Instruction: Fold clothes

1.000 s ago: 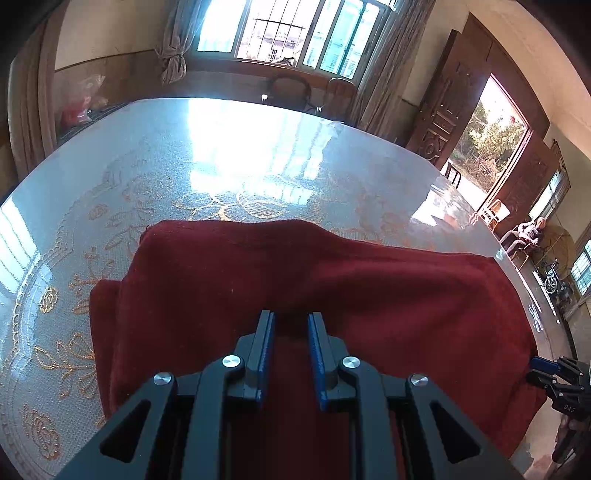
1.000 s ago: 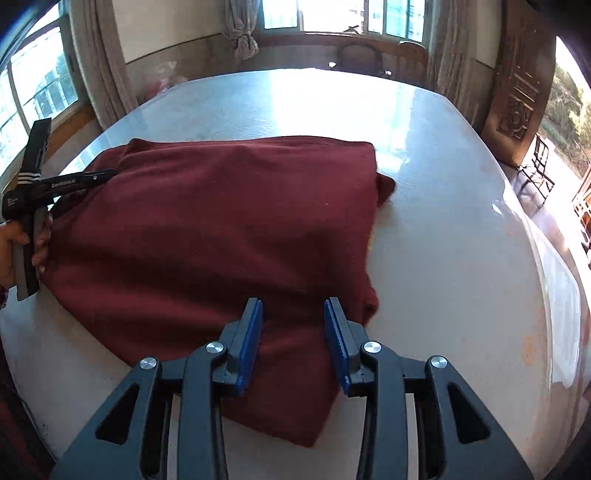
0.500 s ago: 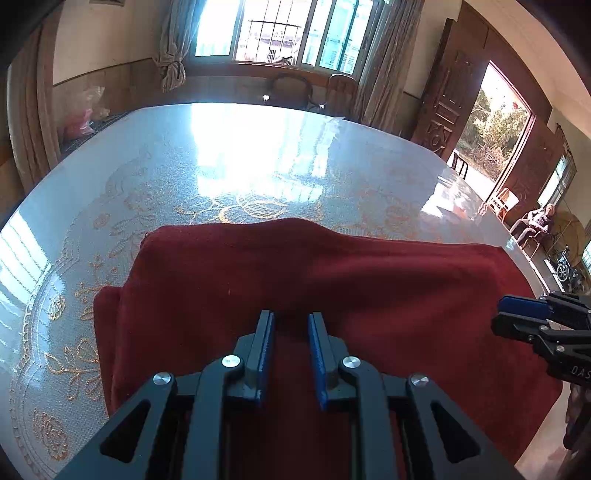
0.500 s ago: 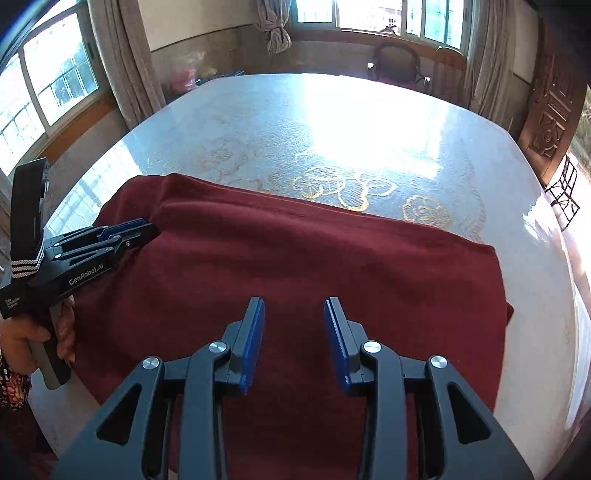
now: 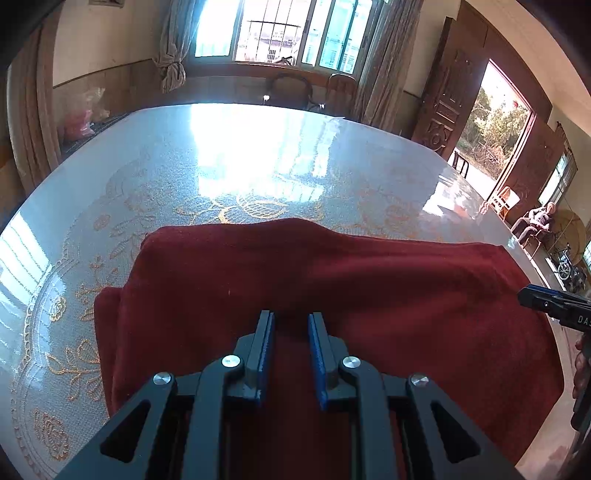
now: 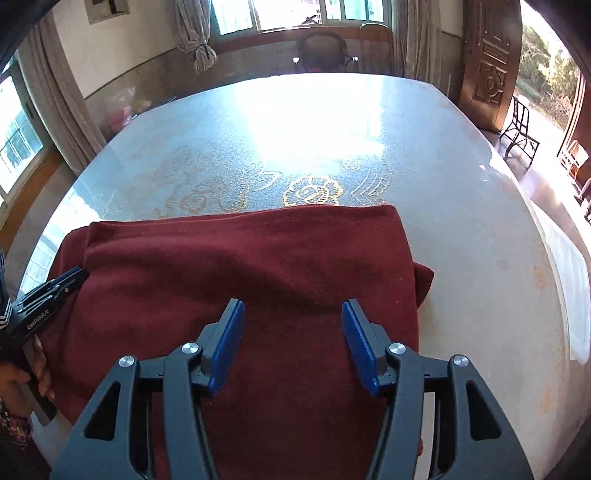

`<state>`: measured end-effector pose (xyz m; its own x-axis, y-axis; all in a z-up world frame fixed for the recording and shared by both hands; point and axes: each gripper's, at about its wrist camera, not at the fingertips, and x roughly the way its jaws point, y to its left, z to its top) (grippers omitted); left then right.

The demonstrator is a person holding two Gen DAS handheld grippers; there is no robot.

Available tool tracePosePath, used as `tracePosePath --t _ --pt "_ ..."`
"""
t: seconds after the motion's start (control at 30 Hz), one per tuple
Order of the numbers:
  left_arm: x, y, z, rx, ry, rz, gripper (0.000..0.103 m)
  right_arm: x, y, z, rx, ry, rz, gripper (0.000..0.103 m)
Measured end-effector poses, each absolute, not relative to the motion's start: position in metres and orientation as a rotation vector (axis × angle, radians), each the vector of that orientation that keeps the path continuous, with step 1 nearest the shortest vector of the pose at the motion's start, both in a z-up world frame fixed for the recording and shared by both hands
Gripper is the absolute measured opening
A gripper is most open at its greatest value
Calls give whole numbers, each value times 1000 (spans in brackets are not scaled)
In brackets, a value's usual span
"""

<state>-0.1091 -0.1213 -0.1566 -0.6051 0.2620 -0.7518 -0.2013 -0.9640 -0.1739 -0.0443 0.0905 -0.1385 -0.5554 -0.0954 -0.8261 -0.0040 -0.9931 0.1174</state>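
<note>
A large table (image 5: 229, 155) with rounded corners fills both wrist views. Its glossy pale grey top carries a gold flower-and-scroll pattern (image 6: 312, 191) and reflects bright window glare across the middle. A dark red garment (image 6: 258, 266), folded into a broad rectangle, lies flat at the near edge of the table, with a lower layer peeking out at each end.

The left gripper (image 5: 291, 319) hangs over the garment's near part with its blue-padded jaws a narrow gap apart and nothing between them. The right gripper (image 6: 293, 310) is above the garment's right half; its jaws are opening and stand wide, with only the cloth lying beneath them, not pinched. A hand (image 6: 22, 380) holds the left gripper's handle at the left edge of the right wrist view.

Beyond the table, a barred window (image 5: 280, 33) with tied-back curtains (image 5: 171, 55) sits in the far wall, and two chairs (image 5: 295, 88) stand under it. A carved wooden door (image 5: 447, 99) stands open to sunlit trees on the right. A seated person (image 5: 537, 219) is visible far off by the doorway.
</note>
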Motion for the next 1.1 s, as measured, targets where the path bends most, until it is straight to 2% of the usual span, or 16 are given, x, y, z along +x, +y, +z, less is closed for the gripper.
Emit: tracePosePath --t 0.13,0.27,0.37,0.47,0.57,0.63,0.73,0.8,0.9,1.03,1.1 --pt "-108 -118 -155 -1236 -89 2607 19 -42 55 -134 1410 -5 -2665 58" --pt "-107 -121 -155 -1231 -121 2597 19 -46 41 -151 1499 81 -2633 58" --pt "-108 -125 -154 -1227 -107 2590 19 -44 45 -154 1496 -15 -2640 59" --pt "-112 -136 -152 -1233 -51 2588 19 -41 45 -152 1501 -1 -2631 59" --pt "-116 -166 -150 -1234 -181 2523 15 -38 44 -152 1512 13 -2621 59" --pt "-118 -186 -144 -1237 -171 2575 15 -38 45 -153 1509 0 -2618 60" --pt "-123 -224 -138 -1287 -198 2698 19 -37 46 -152 1504 2 -2617 60" --pt "-127 -249 -138 -1355 -288 2751 19 -38 47 -152 1511 -1 -2612 60" --pt "-117 -259 -125 -1295 -426 2784 19 -40 47 -148 1521 -26 -2618 60" --pt "-102 -201 -107 -1165 -242 2705 19 -31 31 -124 1357 -124 -2589 60" --pt "-100 -169 -109 -1166 -153 2640 20 -30 8 -116 1289 -87 -2533 60"
